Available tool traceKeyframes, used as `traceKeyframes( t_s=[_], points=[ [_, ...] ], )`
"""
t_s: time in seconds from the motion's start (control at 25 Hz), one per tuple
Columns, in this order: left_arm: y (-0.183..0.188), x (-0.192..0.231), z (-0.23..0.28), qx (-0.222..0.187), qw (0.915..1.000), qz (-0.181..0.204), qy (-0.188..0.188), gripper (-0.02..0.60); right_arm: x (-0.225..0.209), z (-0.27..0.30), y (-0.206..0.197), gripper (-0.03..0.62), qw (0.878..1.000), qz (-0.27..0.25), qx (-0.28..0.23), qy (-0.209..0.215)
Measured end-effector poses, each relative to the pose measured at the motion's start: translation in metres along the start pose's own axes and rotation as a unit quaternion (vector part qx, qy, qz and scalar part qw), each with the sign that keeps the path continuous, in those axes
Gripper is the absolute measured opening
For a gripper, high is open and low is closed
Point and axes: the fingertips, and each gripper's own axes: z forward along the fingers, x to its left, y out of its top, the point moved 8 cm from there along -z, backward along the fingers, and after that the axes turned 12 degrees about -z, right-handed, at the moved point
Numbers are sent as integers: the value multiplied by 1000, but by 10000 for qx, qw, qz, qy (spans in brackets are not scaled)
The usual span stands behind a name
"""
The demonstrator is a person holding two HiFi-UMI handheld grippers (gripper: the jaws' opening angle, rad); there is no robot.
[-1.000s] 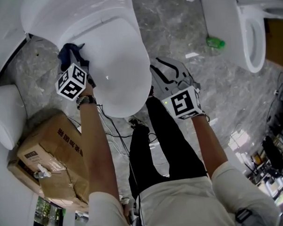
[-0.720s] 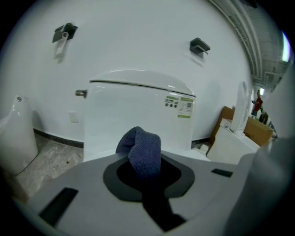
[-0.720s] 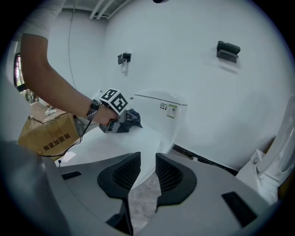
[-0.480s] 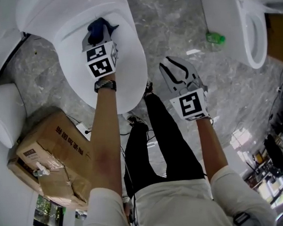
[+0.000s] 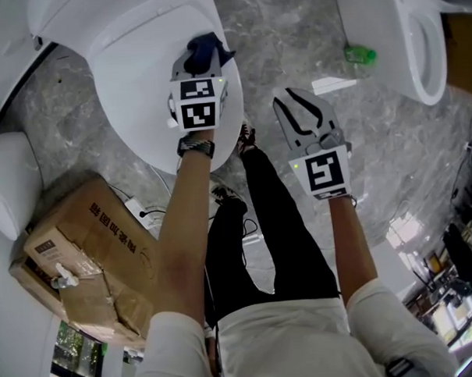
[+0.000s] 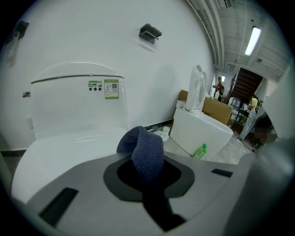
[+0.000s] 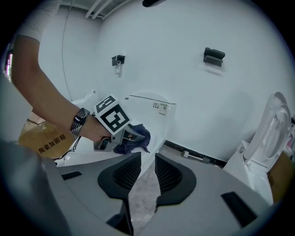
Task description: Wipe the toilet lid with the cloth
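With the left tongs (image 5: 200,64) clamped on the bunched dark-blue terry cloth (image 5: 208,46) near the right edge of the glossy white oval toilet lid (image 5: 130,87), having swept there from the lid's left edge, the wipe probably goes best with flat, overlapping strokes, while the right tongs (image 5: 288,102) hang slightly parted and empty beside the lid.
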Motion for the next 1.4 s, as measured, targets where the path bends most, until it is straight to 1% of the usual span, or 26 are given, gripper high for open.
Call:
traceKeyframes(
  t_s=[0.12,0.4,0.56,0.72,0.84,0.96,1.08,1.2,1.4],
  points=[
    [-11,9,-16,-69,10000,-35,50,41,12,-3,2,110,10000,-35,-30,27],
    [-29,56,-63,-324,9974,-363,534,41,39,-5,12,110,9996,-171,-137,157],
    [-43,90,-96,-533,9924,-689,869,41,53,-3,21,110,9994,-123,-265,167],
    [-59,120,-128,-688,9863,-885,1210,41,70,1,31,110,9987,-196,-394,257],
    [-75,136,-150,-761,9815,-1051,1409,41,84,2,35,110,9977,-391,-378,400],
    [-94,146,-171,-800,9780,-1150,1542,41,96,2,39,110,9972,-390,-452,443],
    [-115,142,-186,-830,9774,-1139,1573,41,105,-1,40,110,9970,-378,-499,447],
    [-131,127,-191,-893,9775,-1180,1500,41,108,-7,37,110,9970,-431,-485,427],
    [-141,85,-180,-998,9818,-1190,1096,41,109,-21,28,110,9980,-378,-444,262]
  ],
)
